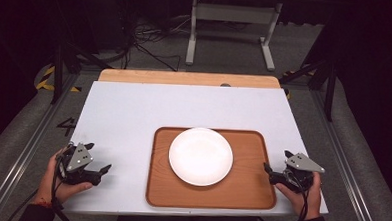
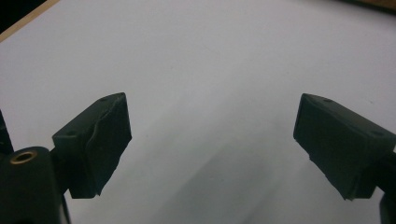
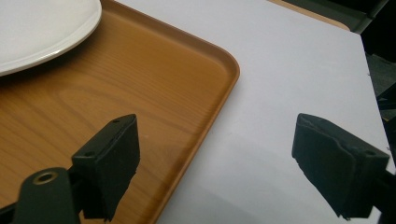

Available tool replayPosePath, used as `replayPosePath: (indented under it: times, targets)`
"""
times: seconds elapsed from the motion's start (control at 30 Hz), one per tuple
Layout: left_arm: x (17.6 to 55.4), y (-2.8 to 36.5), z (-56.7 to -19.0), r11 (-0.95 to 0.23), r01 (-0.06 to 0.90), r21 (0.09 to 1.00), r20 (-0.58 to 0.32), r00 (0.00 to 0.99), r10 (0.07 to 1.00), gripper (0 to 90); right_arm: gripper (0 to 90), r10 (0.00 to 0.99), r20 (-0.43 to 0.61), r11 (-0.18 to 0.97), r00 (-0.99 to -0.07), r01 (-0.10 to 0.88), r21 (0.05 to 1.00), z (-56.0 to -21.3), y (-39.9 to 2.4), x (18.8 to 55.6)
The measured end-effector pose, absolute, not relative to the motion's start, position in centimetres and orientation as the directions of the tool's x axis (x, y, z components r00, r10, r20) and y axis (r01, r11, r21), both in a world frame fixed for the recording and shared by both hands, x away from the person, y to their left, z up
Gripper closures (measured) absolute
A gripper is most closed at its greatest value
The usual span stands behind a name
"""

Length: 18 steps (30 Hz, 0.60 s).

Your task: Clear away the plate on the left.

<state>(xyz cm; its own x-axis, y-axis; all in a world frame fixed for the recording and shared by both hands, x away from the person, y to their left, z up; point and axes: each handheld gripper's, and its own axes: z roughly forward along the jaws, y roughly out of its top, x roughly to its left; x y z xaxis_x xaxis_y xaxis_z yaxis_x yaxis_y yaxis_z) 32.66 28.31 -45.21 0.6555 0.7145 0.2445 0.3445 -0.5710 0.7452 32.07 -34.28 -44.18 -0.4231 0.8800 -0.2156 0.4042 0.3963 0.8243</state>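
A wooden tray (image 1: pixel 250 188) lies near the front edge of the white table, and an empty white plate (image 1: pixel 200 156) rests on it. My left gripper (image 1: pixel 97 160) is held low at the front left of the table, well away from the tray, open with bare tabletop between its jaws (image 2: pixel 212 140). At the tray's right side a hand holds my right gripper (image 1: pixel 276 161), also open. Its left jaw hangs over the tray's right rim (image 3: pixel 224 93) and its right jaw over the table (image 3: pixel 217 163). The plate's edge (image 3: pixel 46 32) lies off to the upper left.
The white tabletop (image 1: pixel 184 105) lies over a wooden board (image 1: pixel 185 78) that sticks out at the far side. Beyond it are a white table frame (image 1: pixel 232 27), cables on the floor and dark stands. Metal rails run along both sides of the table.
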Motion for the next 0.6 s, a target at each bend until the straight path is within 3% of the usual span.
replayPosePath:
  times: [0.6]
  targets:
    - [31.9,29.6,-45.6,-0.489,0.367,0.792,0.169,0.637,0.752,12.3,15.5,0.879,-0.216,0.397,-0.425,0.401,0.825,-44.2,-34.4,31.9]
